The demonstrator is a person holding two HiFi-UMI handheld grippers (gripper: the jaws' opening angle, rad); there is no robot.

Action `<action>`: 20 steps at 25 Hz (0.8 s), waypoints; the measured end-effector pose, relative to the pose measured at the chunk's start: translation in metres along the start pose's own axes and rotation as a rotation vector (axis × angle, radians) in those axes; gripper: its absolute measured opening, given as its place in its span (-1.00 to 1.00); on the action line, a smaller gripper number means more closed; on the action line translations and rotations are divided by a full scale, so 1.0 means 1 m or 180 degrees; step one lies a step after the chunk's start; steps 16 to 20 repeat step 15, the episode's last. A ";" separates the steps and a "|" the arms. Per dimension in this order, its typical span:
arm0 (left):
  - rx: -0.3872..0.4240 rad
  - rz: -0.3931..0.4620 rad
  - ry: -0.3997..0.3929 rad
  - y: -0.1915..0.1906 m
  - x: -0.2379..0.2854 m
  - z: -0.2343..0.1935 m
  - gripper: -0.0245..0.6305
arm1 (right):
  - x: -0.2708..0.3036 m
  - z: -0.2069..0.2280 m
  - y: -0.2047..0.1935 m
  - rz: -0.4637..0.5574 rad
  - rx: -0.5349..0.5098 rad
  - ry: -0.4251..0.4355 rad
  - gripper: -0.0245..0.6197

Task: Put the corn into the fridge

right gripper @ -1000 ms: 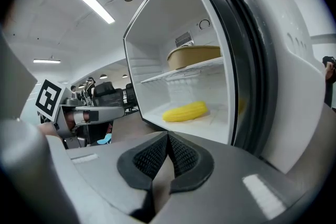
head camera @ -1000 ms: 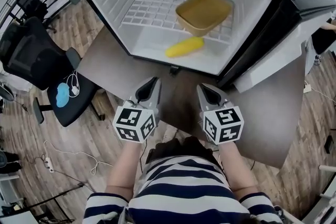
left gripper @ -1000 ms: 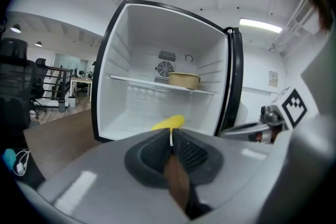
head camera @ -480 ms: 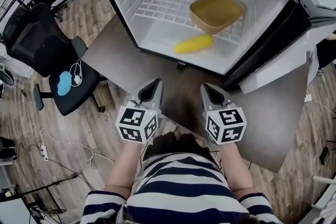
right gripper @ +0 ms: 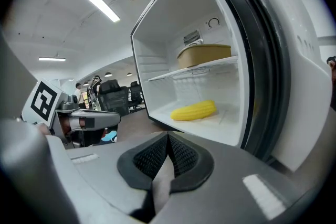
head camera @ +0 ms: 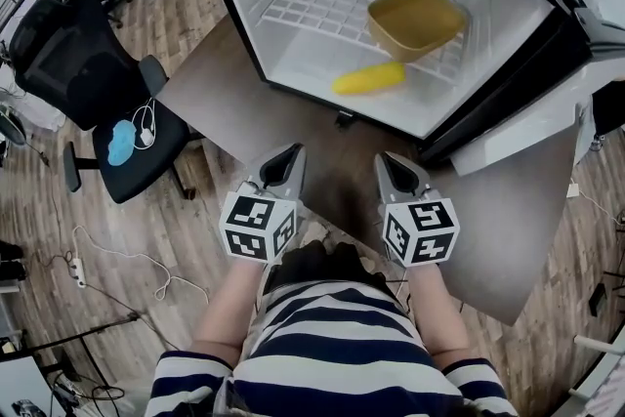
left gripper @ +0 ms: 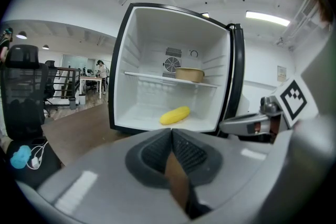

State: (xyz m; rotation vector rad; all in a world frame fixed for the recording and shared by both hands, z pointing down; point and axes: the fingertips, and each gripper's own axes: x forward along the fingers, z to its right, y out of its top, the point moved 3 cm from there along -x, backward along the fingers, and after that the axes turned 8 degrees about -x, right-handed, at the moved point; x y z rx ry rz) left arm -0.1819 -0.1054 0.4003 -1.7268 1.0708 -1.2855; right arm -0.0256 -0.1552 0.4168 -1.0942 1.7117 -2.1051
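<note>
Since corn [head camera: 368, 78] already lies on fridge [head camera: 303, 68] floor, job looks done. Left hand-held gripper [head camera: 283, 163] and right hand-held gripper [head camera: 395, 167] are both pressed together, empty, well back. Maybe push door [head camera: 518, 127] shut, slowly, without bumping corn.

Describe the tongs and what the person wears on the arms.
The left tongs and right tongs match: both are smooth and grey, taper to a point, and have black ribbed pads inside. Each carries a white cube printed with black square markers. No cables show. The sleeves are short, striped navy and white.
</note>
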 end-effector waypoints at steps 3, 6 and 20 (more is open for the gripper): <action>0.0015 -0.0011 0.0012 0.000 -0.001 -0.001 -0.93 | 0.001 -0.001 0.001 -0.0004 -0.0009 0.0008 -0.95; 0.0016 -0.0023 0.0013 -0.001 0.000 -0.002 -0.93 | 0.003 -0.001 0.001 -0.0011 -0.0016 0.0021 -0.95; 0.0046 -0.0071 0.0008 -0.006 0.013 0.003 -0.93 | 0.009 0.011 -0.007 -0.0030 -0.0012 0.0045 -0.95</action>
